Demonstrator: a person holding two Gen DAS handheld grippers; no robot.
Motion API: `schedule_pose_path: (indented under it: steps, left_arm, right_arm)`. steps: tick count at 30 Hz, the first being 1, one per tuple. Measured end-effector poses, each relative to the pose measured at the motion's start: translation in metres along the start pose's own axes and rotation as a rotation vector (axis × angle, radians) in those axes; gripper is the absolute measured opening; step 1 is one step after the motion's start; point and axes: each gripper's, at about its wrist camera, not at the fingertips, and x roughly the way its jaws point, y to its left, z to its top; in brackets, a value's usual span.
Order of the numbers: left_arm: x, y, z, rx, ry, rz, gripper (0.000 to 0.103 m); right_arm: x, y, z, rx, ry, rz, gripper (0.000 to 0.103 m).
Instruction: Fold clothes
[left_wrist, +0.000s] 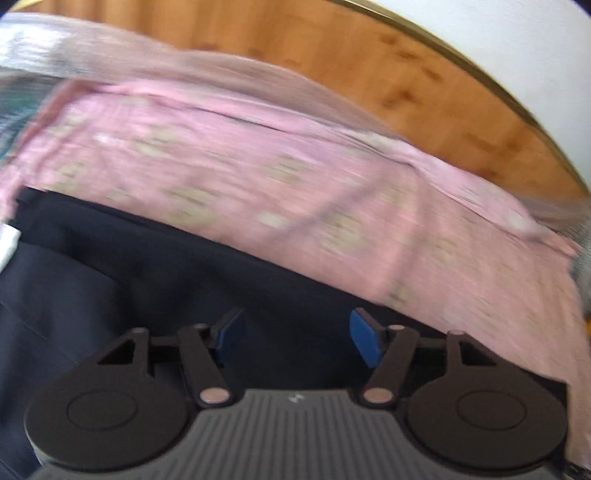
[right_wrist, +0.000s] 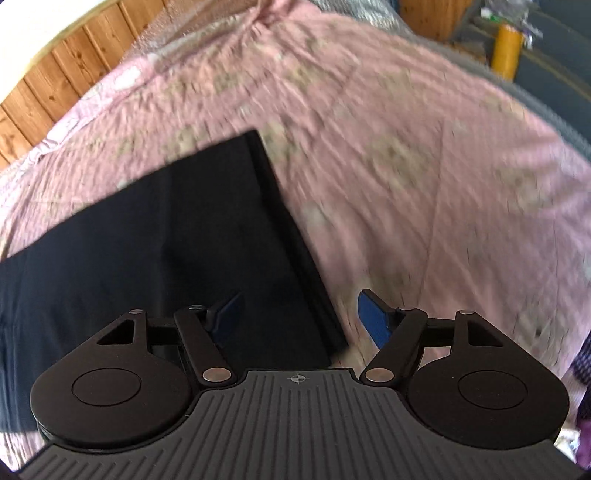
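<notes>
Left wrist view: left gripper (left_wrist: 295, 338), jaws spread, nothing between the blue pads (left_wrist: 364, 341); it hangs above a dark garment (left_wrist: 155, 266), apart from it as far as the blur lets one judge. The garment lies flat on a pink sheet (left_wrist: 295, 173), its far edge running straight from left to right. A white tag (left_wrist: 9, 240) shows at the far left edge. A wood wall (left_wrist: 332, 48) lies beyond the bed.

Right wrist view: right gripper (right_wrist: 297, 319), jaws likewise spread and empty, poised over the garment's (right_wrist: 147, 240) right edge, where stacked layers (right_wrist: 295, 236) suggest a fold already made. The sheet (right_wrist: 406, 147) fills the right and far field. A yellow bottle (right_wrist: 506, 50) stands far right, off the bed.

Reading: the garment looks smoothed and squared so that the edges line up. With both tools empty, a fold looks finished, or a fresh grip on the edge is due. Thin cloth lying flat may be hard to pinch without dragging the sheet along.
</notes>
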Motion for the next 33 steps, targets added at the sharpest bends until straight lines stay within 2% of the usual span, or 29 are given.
schedule_pose_path:
  steps: [3, 5, 6, 7, 8, 11, 13, 15, 18, 21, 22, 23, 24, 25, 26, 27, 30, 31, 33]
  left_arm:
    - [0.004, -0.079, -0.028, 0.07, 0.068, -0.126, 0.066]
    - [0.013, -0.138, -0.047, 0.104, 0.125, -0.222, 0.069]
    - [0.02, -0.17, -0.058, 0.114, 0.16, -0.276, 0.07]
    - [0.028, -0.201, -0.068, 0.126, 0.194, -0.329, 0.073]
    - [0.037, -0.232, -0.077, 0.143, 0.228, -0.375, 0.073]
    - [0.06, -0.324, -0.108, 0.22, 0.302, -0.466, 0.074]
    - [0.074, -0.379, -0.129, 0.289, 0.333, -0.504, 0.074]
    - [0.086, -0.422, -0.149, 0.357, 0.356, -0.506, 0.076]
    - [0.105, -0.464, -0.174, 0.411, 0.4, -0.5, 0.076]
    - [0.116, -0.484, -0.194, 0.47, 0.419, -0.462, 0.07]
    - [0.119, -0.487, -0.199, 0.483, 0.422, -0.443, 0.052]
    - [0.12, -0.485, -0.201, 0.484, 0.42, -0.416, 0.017]
    - [0.122, -0.483, -0.202, 0.486, 0.417, -0.388, 0.0]
    - [0.12, -0.477, -0.2, 0.472, 0.407, -0.374, 0.002]
    - [0.113, -0.465, -0.192, 0.431, 0.382, -0.381, 0.002]
    - [0.105, -0.452, -0.184, 0.395, 0.357, -0.384, 0.002]
    - [0.077, -0.403, -0.16, 0.3, 0.292, -0.355, 0.001]
    - [0.072, -0.385, -0.157, 0.266, 0.284, -0.331, 0.001]
    - [0.065, -0.35, -0.152, 0.197, 0.272, -0.288, 0.001]
  right_arm:
    - [0.003, 0.0, -0.004, -0.054, -0.031, 0.01, 0.072]
    - [0.005, 0.007, -0.005, -0.13, -0.034, 0.005, 0.029]
    - [0.004, 0.01, -0.005, -0.169, -0.038, 0.004, 0.024]
    - [0.001, 0.011, -0.005, -0.2, -0.051, 0.002, 0.01]
    - [-0.001, 0.013, -0.004, -0.231, -0.065, 0.0, 0.005]
    - [-0.014, 0.024, -0.007, -0.354, -0.128, -0.015, 0.005]
    - [-0.024, 0.029, -0.01, -0.4, -0.159, 0.011, 0.005]
    - [-0.032, 0.033, -0.013, -0.432, -0.182, 0.047, 0.005]
    - [-0.04, 0.04, -0.014, -0.467, -0.207, 0.105, 0.005]
    - [-0.045, 0.044, -0.015, -0.492, -0.224, 0.144, 0.005]
    - [-0.046, 0.044, -0.016, -0.493, -0.227, 0.156, 0.005]
    - [-0.046, 0.044, -0.016, -0.493, -0.229, 0.168, 0.005]
    - [-0.047, 0.042, -0.015, -0.486, -0.227, 0.186, 0.005]
    - [-0.049, 0.039, -0.014, -0.472, -0.22, 0.218, 0.007]
    - [-0.051, 0.035, -0.012, -0.457, -0.214, 0.255, 0.018]
    - [-0.056, 0.032, -0.011, -0.444, -0.218, 0.29, 0.022]
    - [-0.072, 0.021, -0.006, -0.382, -0.218, 0.405, 0.024]
    - [-0.074, 0.021, -0.004, -0.364, -0.215, 0.431, 0.028]
    - [-0.072, 0.025, 0.0, -0.335, -0.198, 0.474, 0.029]
